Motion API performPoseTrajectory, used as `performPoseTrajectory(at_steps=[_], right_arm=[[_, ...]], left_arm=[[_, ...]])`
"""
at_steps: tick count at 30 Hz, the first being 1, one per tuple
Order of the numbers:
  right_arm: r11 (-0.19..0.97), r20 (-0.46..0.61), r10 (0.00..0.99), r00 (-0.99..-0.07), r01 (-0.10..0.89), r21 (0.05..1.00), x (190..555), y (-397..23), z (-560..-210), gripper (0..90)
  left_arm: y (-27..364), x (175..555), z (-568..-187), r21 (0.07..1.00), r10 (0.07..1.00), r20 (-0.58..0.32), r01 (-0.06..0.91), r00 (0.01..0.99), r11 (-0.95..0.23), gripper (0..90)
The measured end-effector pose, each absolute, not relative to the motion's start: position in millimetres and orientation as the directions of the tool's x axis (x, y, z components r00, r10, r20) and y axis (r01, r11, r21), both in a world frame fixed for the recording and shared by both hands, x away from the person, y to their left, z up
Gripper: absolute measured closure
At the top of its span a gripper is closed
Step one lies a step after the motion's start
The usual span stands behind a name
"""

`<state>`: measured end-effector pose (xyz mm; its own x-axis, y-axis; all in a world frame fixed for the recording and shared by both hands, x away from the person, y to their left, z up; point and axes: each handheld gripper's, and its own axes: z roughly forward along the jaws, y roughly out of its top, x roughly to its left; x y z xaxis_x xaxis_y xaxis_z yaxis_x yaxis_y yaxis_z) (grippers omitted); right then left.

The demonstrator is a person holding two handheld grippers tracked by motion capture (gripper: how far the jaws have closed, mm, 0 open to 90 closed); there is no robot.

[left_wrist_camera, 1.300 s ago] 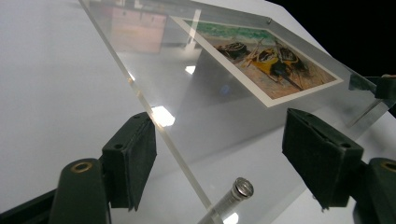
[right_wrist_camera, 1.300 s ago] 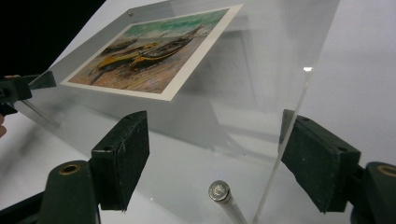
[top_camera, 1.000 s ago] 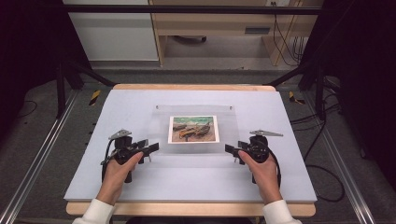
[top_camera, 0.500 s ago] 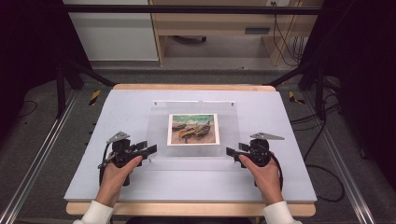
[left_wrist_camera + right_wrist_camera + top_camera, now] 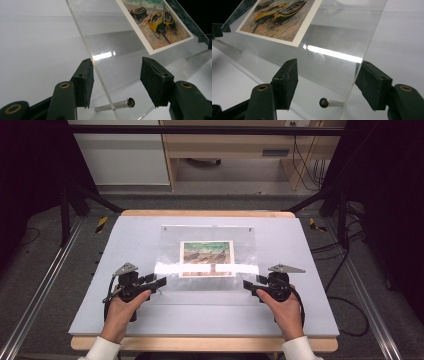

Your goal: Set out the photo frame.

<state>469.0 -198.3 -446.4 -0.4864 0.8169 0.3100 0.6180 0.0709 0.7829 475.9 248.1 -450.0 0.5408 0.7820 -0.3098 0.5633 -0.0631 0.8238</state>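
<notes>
Since the earlier frames both grippers have been drawn back toward the near edge of the table (image 5: 310, 320), and the clear frame (image 5: 207, 257) has been brought along between them, so it's now seen a bit closer to the person.

Left gripper (image 5: 159, 283) is held in the left hand (image 5: 122, 307), jaws spread wide apart. In the left gripper view the frame's side edge (image 5: 86, 47) is seen running right into the gap between the pads (image 5: 85, 85), nearer the left one, but nothing is clamped. A small metal standoff pin (image 5: 117, 105) sticks out from the frame's corner, low between the jaws.

Right gripper (image 5: 250, 286) is held in the right hand (image 5: 287, 312), jaws just as wide. In the right gripper view the other side edge (image 5: 369, 47) is seen sitting just inside the right pad (image 5: 372, 83); whether it's actually touching can't be told. Another pin (image 5: 329, 102) shows low in that gap too.

A boat picture (image 5: 207, 258) is sandwiched in the frame, ahead of both grippers and midway between them. A bright light glare (image 5: 207, 268) is reflected across the frame's near part.
</notes>
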Motion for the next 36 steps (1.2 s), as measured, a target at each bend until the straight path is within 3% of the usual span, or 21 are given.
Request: performPoseTrajectory(at_steps=[36], right_arm=[[0.132,0.221,0.835,-0.503,0.574,0.808,442,-200,-445,48.8]], left_arm=[[255,453,-447,0.837,0.78,-0.261,0.536,0.569,-0.11,58.5]])
